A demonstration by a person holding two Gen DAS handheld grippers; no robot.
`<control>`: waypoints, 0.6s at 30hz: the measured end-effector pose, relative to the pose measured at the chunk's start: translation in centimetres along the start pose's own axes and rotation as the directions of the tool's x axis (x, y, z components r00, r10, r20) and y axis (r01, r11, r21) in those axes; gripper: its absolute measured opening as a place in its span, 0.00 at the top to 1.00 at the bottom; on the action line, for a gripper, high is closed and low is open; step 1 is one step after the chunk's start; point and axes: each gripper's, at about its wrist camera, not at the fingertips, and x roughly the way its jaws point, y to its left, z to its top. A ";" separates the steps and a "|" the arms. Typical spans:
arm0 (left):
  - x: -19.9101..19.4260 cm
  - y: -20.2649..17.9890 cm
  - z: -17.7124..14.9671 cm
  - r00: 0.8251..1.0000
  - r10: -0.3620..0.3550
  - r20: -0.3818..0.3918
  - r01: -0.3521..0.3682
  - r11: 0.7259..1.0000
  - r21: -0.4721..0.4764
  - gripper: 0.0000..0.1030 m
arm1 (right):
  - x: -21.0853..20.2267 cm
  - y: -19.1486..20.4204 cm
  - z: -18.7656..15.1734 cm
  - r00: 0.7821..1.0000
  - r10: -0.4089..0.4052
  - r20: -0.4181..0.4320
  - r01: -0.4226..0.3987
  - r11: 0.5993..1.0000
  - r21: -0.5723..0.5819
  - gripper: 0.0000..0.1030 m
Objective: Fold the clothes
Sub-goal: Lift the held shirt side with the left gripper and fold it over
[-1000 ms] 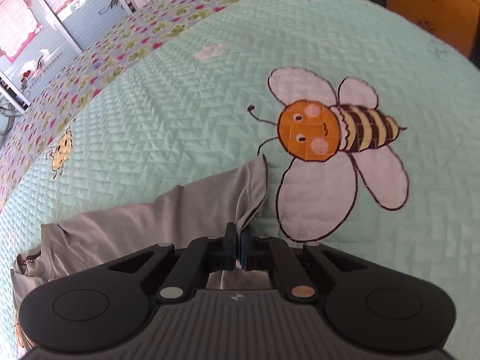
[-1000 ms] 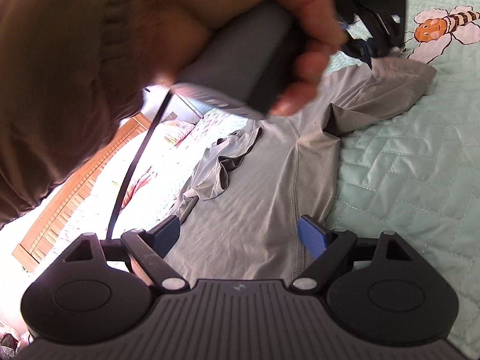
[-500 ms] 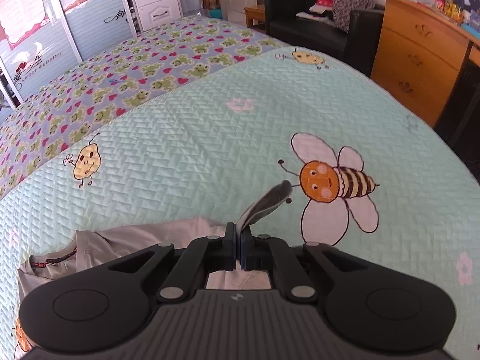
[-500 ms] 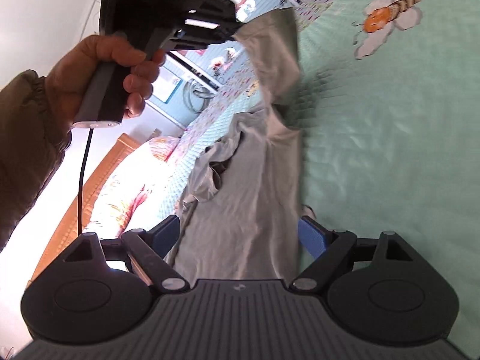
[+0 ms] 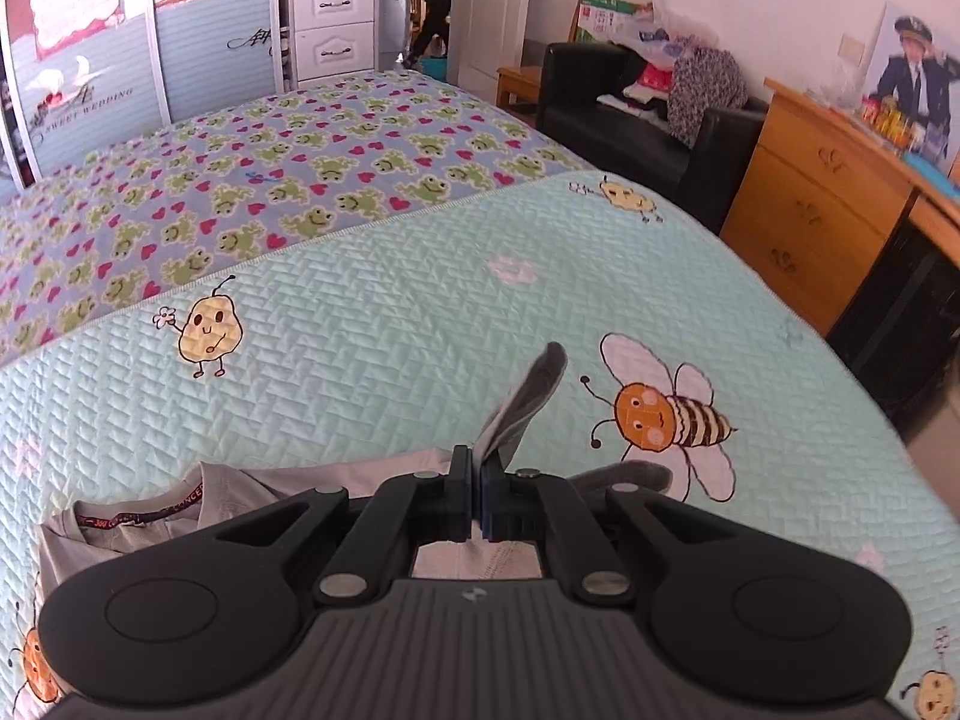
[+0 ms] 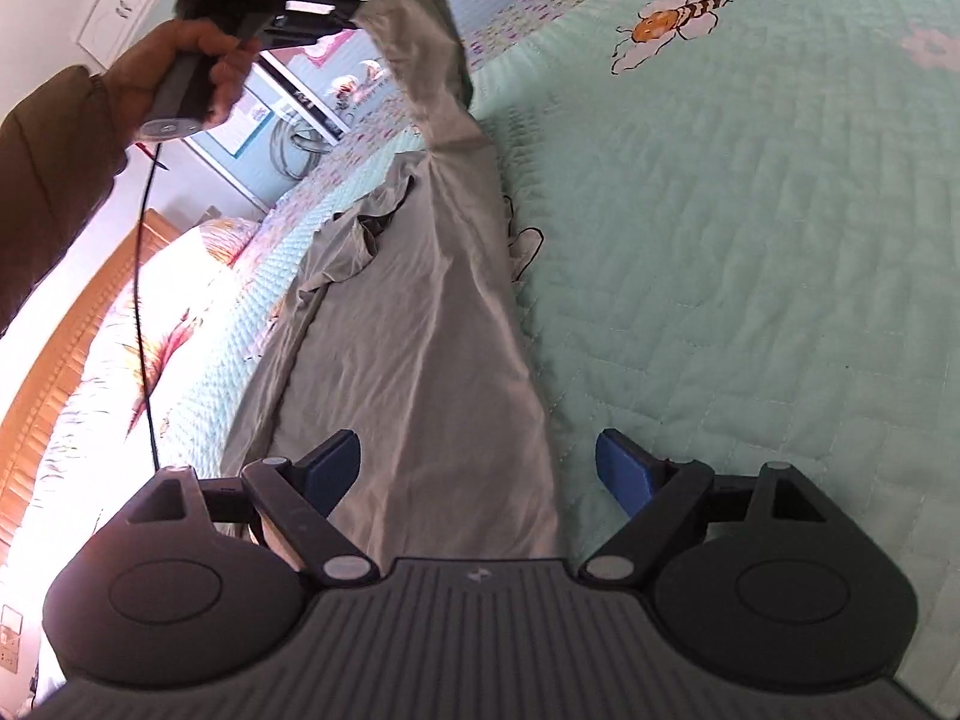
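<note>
Lifting higher: left gripper [image 5: 479, 483] clamps shirt [image 6: 420, 324] sleeve; right gripper [image 6: 478, 468] fingers wide, empty.

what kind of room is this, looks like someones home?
Most likely a bedroom in a home. A large bed with a quilted mint bedspread printed with cartoon bees fills the view, a wooden dresser stands along one wall, and wardrobe doors stand behind the bed. A grey shirt lies on the bedspread.

The left gripper [image 5: 478, 495] is pinching a fold of the grey shirt [image 5: 522, 402], its jaws pressed together, the cloth sticking up toward one o'clock. The shirt's collar [image 5: 144, 516] is lying at nine o'clock on the mint quilt [image 5: 372, 324], a bee print [image 5: 666, 414] showing at three o'clock.
</note>
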 end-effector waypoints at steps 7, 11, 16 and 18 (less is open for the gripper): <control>-4.8 8.8 -2.0 0.987 -0.063 0.146 0.087 0.983 -0.162 0.98 | 0.9 2.3 -0.2 0.997 -0.065 -0.031 0.062 0.994 -0.094 0.11; -6.1 15.5 -6.7 0.980 -0.044 0.194 0.103 0.948 -0.301 0.98 | 1.9 4.1 -0.6 0.991 -0.130 -0.040 0.120 0.974 -0.192 0.03; -3.1 21.9 -14.8 0.993 0.021 0.117 0.038 0.876 -0.480 0.98 | 2.9 5.8 -1.4 0.977 -0.206 -0.050 0.180 0.931 -0.318 0.01; -2.4 22.9 -16.7 0.994 0.031 0.102 0.026 0.855 -0.518 0.98 | 2.8 6.3 -1.6 0.974 -0.216 -0.062 0.184 0.924 -0.335 0.01</control>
